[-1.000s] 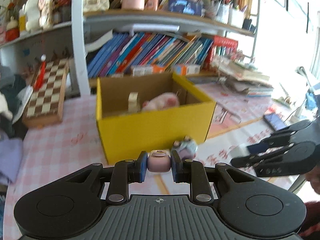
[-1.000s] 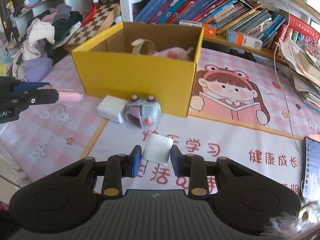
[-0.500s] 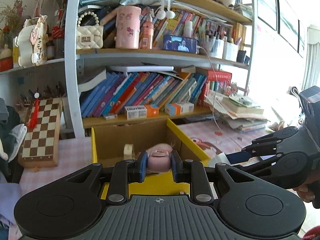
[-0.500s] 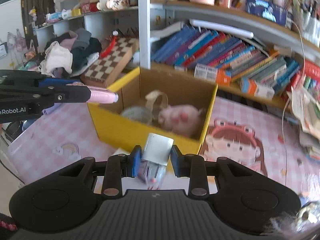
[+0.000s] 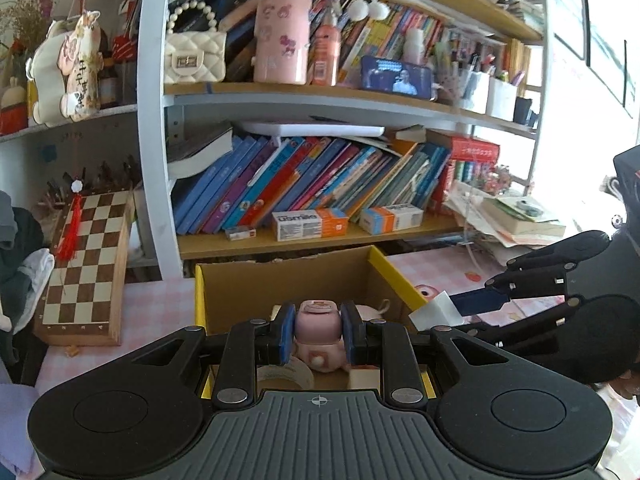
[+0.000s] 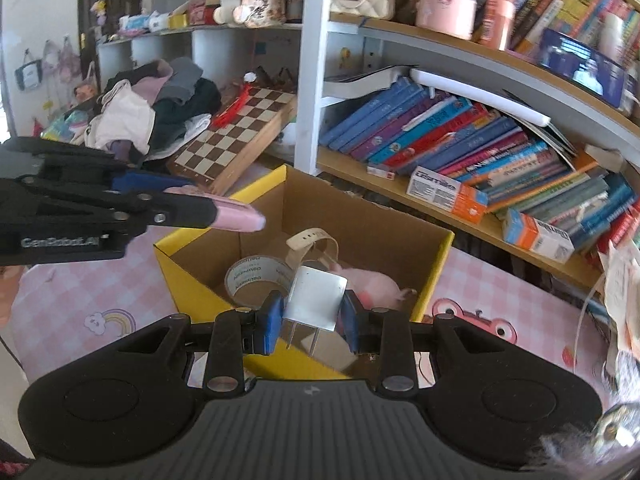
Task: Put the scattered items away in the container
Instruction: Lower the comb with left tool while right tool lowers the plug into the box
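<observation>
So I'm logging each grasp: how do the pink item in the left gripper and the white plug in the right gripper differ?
The pink item is rounded and pastel; the white plug is boxy and flat-sided. The plug has two metal prongs pointing down; the pink item shows none. Both are clamped, in the left gripper and right gripper, above the open yellow box.

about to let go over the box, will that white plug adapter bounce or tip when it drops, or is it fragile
The white plug adapter, pinched in the right gripper, looks like a rigid plastic block, so probably sturdy. Its two prongs point down, so it will likely topple onto a flat side on landing. The tape roll and pink plush below in the yellow box may cushion it.
</observation>
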The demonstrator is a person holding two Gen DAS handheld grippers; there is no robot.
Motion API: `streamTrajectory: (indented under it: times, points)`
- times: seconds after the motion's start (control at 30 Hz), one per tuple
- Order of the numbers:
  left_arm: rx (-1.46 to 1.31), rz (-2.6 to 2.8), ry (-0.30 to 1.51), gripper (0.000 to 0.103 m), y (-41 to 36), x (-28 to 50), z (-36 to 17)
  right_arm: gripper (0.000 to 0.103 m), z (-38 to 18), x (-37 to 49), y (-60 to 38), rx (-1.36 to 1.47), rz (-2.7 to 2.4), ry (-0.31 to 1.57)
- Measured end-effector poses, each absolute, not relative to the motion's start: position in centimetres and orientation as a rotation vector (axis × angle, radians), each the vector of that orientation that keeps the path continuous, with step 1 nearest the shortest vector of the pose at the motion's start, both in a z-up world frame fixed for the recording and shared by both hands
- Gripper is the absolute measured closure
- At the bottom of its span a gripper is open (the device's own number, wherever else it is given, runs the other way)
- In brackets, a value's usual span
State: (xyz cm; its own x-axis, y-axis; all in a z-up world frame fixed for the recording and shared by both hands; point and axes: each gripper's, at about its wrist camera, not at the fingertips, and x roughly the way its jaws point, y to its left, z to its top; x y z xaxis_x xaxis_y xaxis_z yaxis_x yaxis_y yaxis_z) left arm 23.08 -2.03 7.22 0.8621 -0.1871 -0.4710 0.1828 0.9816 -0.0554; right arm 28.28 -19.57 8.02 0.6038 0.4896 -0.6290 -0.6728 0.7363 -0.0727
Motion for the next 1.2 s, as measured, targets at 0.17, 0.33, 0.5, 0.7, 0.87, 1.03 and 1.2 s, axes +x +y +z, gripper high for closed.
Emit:
streamTrajectory:
  times: [0.17,0.33,0.5,0.7,0.87,1.03,1.2]
  points:
    - [-0.007,-0.147,0.532,0.080,-1.4,25.7,6.1,0.073,7.3,30.7,-17.4,-0.389,0.720,0.615]
    - [0.014,-0.106,0.603,0.080,-0.8,28.1,4.3,0.073,6.5,33.9,-15.3,-0.445,0.747,0.633]
    - [0.003,-0.114,0.692,0.080,-0.4,29.9,2.5,0.073,4.5,36.7,-13.7,-0.495,0.787,0.703]
    - [0.002,-0.101,0.759,0.080,-0.2,31.3,1.0,0.073,1.7,38.9,-11.8,-0.566,0.841,0.807]
    - [-0.001,-0.095,0.795,0.080,-0.3,32.2,0.2,0.073,-0.1,39.9,-10.7,-0.610,0.878,0.879]
    - [0.000,-0.089,0.803,0.080,-0.4,32.9,0.2,0.073,-0.8,40.8,-10.1,-0.606,0.911,0.936]
    - [0.028,-0.081,0.804,0.080,-0.7,33.0,0.2,0.073,-0.7,41.2,-9.9,-0.611,0.923,0.937]
